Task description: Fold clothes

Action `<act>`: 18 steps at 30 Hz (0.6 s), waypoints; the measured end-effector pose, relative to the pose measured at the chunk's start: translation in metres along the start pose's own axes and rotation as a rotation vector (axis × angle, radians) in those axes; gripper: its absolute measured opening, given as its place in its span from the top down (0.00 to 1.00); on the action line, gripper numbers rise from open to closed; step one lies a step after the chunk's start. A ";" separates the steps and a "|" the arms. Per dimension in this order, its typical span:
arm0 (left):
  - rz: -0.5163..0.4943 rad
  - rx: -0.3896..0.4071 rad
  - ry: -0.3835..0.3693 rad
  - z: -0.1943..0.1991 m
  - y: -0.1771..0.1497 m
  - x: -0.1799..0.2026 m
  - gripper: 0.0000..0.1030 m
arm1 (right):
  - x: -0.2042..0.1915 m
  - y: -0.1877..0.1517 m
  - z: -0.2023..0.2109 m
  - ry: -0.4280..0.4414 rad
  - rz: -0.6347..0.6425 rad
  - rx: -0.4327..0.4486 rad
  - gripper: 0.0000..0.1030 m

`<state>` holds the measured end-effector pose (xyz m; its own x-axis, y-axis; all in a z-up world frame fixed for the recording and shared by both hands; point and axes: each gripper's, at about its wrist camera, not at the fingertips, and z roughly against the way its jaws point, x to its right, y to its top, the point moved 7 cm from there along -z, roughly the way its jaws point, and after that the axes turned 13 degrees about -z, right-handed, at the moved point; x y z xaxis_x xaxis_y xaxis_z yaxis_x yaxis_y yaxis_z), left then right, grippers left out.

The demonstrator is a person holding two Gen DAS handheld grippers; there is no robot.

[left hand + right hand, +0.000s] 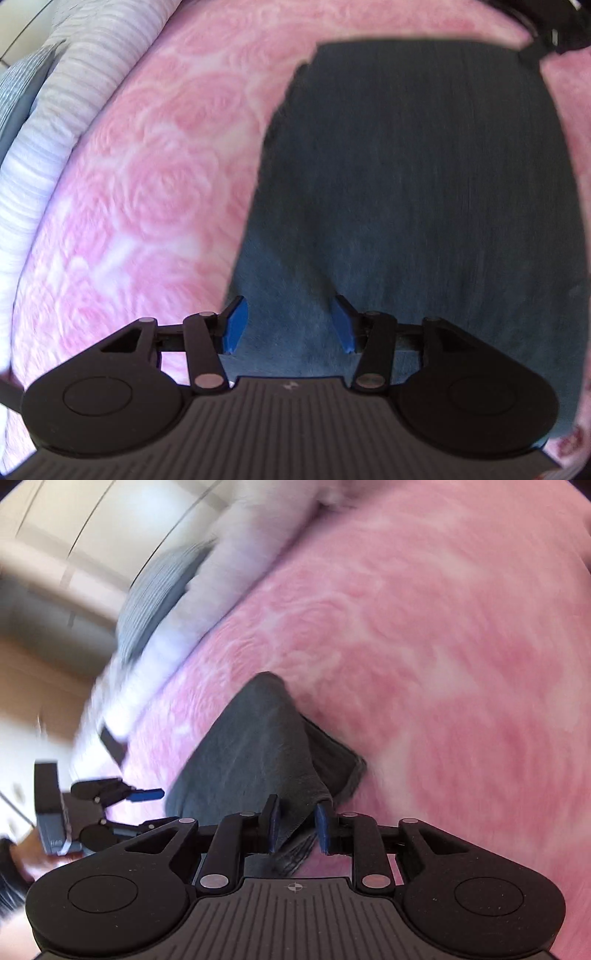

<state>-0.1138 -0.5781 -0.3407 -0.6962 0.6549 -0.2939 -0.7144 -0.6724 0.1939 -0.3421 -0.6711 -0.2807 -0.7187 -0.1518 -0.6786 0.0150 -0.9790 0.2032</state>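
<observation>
With the dark grey garment (406, 184) lying flat on the pink bedspread (147, 184), my left hand-held gripper (288, 321) gapes empty above it, my right hand-held gripper (295, 827) straddles its loosened corner; smoothing looks next.

One dark grey garment (424, 177). One pink rose-patterned bedspread (155, 177) under it. One white striped blanket (55, 122). One blue-grey striped pillow (159, 594). Two tools: left tool (290, 321), right tool (295, 825), each with two blue pads.
</observation>
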 end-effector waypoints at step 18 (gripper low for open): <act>0.221 0.201 0.018 0.056 -0.024 0.058 0.56 | -0.033 0.049 -0.064 0.039 0.153 -0.083 0.41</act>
<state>-0.1413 -0.5047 -0.3105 -0.8365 0.4925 -0.2402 -0.5463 -0.7150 0.4364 -0.2728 -0.7229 -0.2935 -0.6760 -0.3036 -0.6714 0.1806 -0.9516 0.2485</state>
